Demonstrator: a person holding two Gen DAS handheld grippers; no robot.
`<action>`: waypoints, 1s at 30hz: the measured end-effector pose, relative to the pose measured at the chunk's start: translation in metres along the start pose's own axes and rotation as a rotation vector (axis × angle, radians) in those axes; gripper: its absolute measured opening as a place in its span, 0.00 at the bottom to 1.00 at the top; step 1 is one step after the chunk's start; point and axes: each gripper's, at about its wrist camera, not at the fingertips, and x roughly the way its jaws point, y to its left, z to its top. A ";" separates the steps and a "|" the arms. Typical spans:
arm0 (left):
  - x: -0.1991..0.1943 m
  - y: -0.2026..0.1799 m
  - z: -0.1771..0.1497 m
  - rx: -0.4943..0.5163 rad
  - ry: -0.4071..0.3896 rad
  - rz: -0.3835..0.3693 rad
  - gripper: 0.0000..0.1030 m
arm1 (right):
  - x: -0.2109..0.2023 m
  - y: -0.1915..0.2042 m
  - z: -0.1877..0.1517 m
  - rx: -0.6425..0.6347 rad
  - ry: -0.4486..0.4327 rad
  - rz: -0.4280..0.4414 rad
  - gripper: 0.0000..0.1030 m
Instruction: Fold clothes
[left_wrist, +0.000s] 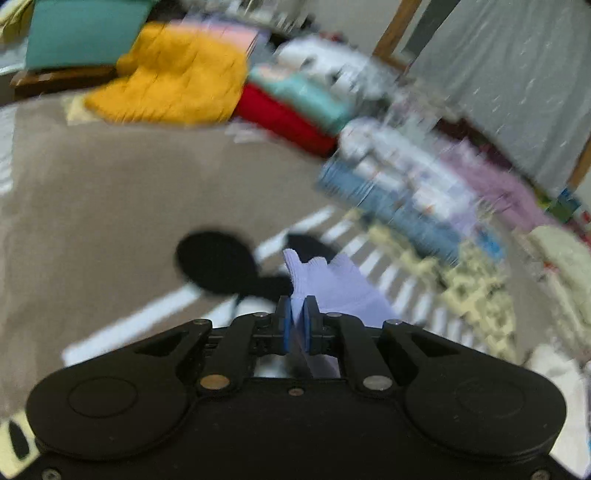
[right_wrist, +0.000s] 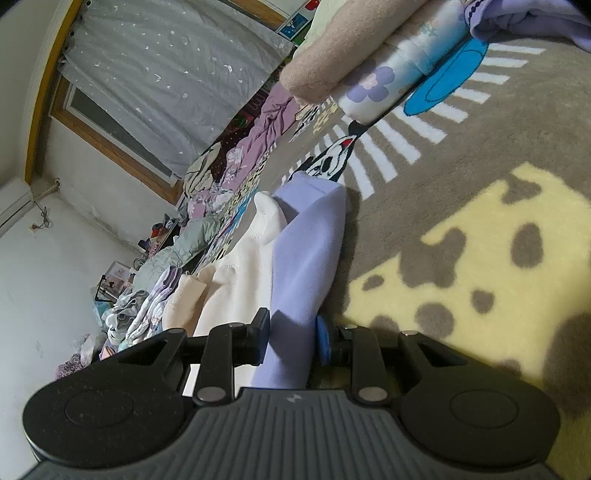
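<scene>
Left wrist view: left hand-held gripper (left_wrist: 297, 319) pinched tight on thin edge of purple garment (left_wrist: 334, 284). Right wrist view: right hand-held gripper (right_wrist: 291, 338) clamped on same purple cloth, low over blanket (right_wrist: 461, 206) on bed. Best to keep both grips firm, pull cloth flat, match edges. White garment (right_wrist: 243, 266) touching beside it. Piles of clothes (left_wrist: 173, 74) close by, easy to bump.
</scene>
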 end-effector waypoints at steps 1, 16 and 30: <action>-0.001 -0.001 0.000 0.004 -0.003 0.019 0.13 | 0.000 0.000 0.000 0.000 0.000 0.000 0.27; -0.043 -0.167 -0.066 0.647 -0.054 -0.459 0.50 | -0.001 -0.001 0.000 -0.007 0.001 -0.002 0.27; 0.009 -0.188 -0.047 0.522 -0.115 -0.168 0.43 | -0.001 0.003 -0.002 0.002 0.005 0.020 0.27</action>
